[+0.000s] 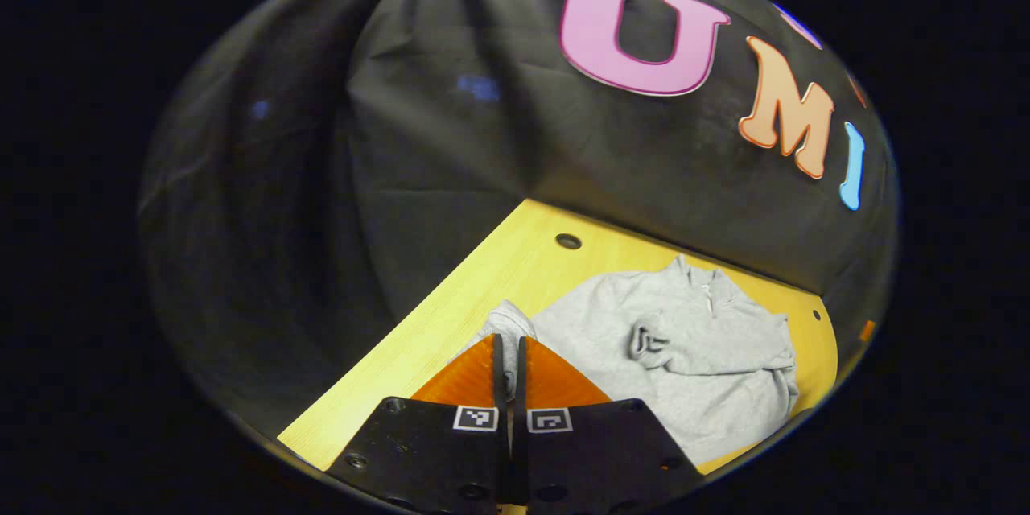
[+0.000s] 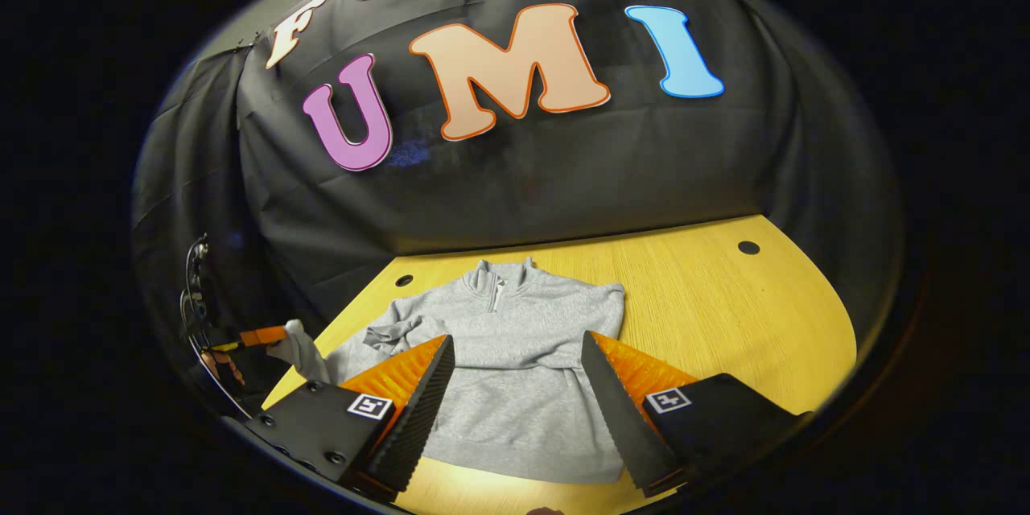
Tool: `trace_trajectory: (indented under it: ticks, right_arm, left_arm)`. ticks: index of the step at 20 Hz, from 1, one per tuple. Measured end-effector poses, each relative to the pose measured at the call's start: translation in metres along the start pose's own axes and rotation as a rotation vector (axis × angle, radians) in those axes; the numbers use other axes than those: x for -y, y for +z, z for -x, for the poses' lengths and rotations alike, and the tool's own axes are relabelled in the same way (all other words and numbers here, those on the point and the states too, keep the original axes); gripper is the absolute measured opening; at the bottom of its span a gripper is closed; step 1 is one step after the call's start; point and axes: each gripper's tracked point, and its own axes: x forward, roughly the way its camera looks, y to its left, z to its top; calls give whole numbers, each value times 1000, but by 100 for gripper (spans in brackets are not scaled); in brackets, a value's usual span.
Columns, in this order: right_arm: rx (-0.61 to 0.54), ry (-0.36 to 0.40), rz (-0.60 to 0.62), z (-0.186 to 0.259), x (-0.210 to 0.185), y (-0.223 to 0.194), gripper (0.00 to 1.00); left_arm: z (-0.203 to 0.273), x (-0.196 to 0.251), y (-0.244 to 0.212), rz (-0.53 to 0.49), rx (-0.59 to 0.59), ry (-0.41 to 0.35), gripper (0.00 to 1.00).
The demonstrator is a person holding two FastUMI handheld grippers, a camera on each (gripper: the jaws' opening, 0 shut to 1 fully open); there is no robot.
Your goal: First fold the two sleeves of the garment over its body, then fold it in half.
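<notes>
Sweatshirt (image 2: 515, 362), grey with a short zip at the collar, lies flat on the yellow wooden worktop (image 2: 724, 314), collar toward the far wall and hem toward me. In the right gripper view its right sleeve (image 2: 599, 338) already lies folded in over the body, the fold edge running down the right side of the garment. That half of the first step looks done.

My left tongs (image 1: 508, 366) are closed, and a bunch of grey cloth sits pinched between their tips: the left sleeve's cuff (image 1: 508, 322). In the right gripper view I see those same tongs far off at the left edge of the worktop, holding the cuff lifted just off the worktop's edge, with the left sleeve (image 2: 386, 334) trailing back to the shoulder in a crumpled bunch.

My right tongs (image 2: 515, 386) hang wide open above the lower body of the sweatshirt, holding nothing.

So I judge the task roughly a third along. The left sleeve is gripped but not yet laid across the chest; it needs to be carried right and set down flat. After that comes the fold in half, which is not started: the body lies at full length on the worktop.
</notes>
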Motion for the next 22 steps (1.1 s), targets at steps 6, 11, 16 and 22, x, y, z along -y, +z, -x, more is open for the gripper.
trace_trajectory:
  ticks: [6,11,16,22]
  right_arm:
    - [3,-14,-9,15,16,-6,98]
    - [12,-52,-45,27,41,-11,98]
    - [10,-95,-53,43,66,-17,98]
    - [5,-139,-65,69,96,-25,98]
  left_arm:
    - [-24,60,31,-45,13,-74,0]
    - [-36,116,59,-109,53,-147,0]
    - [-46,193,65,-144,65,-245,0]
    - [-46,289,57,-190,58,-367,0]
